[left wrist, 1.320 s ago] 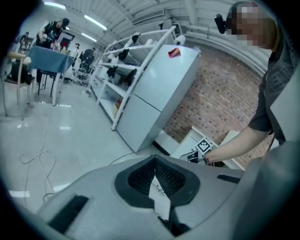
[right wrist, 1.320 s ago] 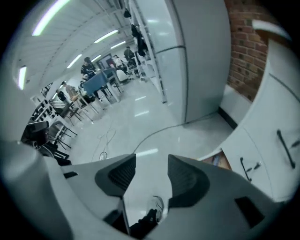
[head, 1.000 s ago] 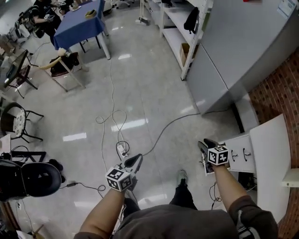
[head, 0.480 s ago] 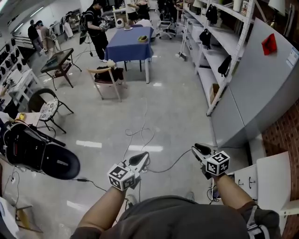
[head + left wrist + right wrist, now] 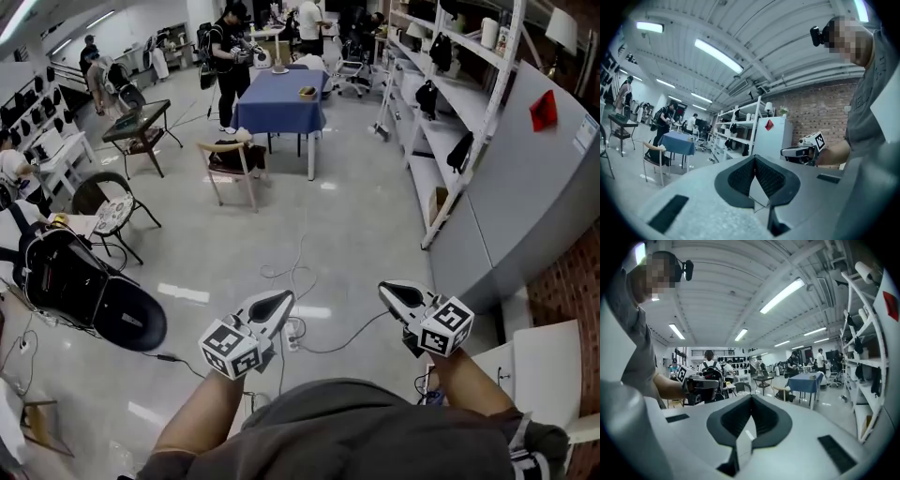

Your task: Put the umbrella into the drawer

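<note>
No umbrella shows in any view. The white drawer cabinet point(image 5: 548, 361) stands at the lower right of the head view, beside a brick wall. My left gripper point(image 5: 274, 303) is held up level in front of me, its jaws shut with nothing between them point(image 5: 755, 158). My right gripper point(image 5: 397, 294) is held level beside it, jaws also shut and empty point(image 5: 751, 397). Each gripper appears in the other's view: the right gripper point(image 5: 799, 151) and the left gripper point(image 5: 701, 383). Both are far from the cabinet.
A blue-clothed table point(image 5: 278, 100) and a wooden chair point(image 5: 230, 164) stand ahead. White shelving point(image 5: 450, 122) and a grey cabinet point(image 5: 534, 187) line the right. A black case point(image 5: 84, 295) lies at the left, cables point(image 5: 295, 272) trail over the floor, and people point(image 5: 230, 47) stand at the back.
Both grippers have risen and now point level. The head view has tilted up from the floor to the room, so the white cabinet slid toward the lower right corner.
</note>
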The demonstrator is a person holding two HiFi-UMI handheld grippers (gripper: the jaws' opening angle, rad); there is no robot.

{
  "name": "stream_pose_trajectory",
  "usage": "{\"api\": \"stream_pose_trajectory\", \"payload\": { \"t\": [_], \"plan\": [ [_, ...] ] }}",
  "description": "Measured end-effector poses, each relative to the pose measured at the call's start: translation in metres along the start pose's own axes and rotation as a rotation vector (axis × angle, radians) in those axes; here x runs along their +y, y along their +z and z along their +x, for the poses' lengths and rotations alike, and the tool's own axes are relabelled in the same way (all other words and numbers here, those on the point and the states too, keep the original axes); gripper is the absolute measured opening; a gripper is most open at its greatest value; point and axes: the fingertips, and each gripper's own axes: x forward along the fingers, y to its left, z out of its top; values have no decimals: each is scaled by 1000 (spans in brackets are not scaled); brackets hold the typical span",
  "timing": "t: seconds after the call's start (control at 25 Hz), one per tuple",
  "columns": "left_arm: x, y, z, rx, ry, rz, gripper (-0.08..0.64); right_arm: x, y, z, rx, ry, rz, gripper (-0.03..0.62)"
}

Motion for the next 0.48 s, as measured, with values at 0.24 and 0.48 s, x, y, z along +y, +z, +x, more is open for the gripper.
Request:
{"api": "stream_pose_trajectory", "payload": {
  "t": [0.24,0.48],
  "plan": [
    [-10,7,-13,-19,-28,4,0,19,10,-8,-30,5,-20,-8],
    [-16,2,-14,-19,-36,-6,0,21,4,-12,-27,-2,-34,-8]
  ]
}}
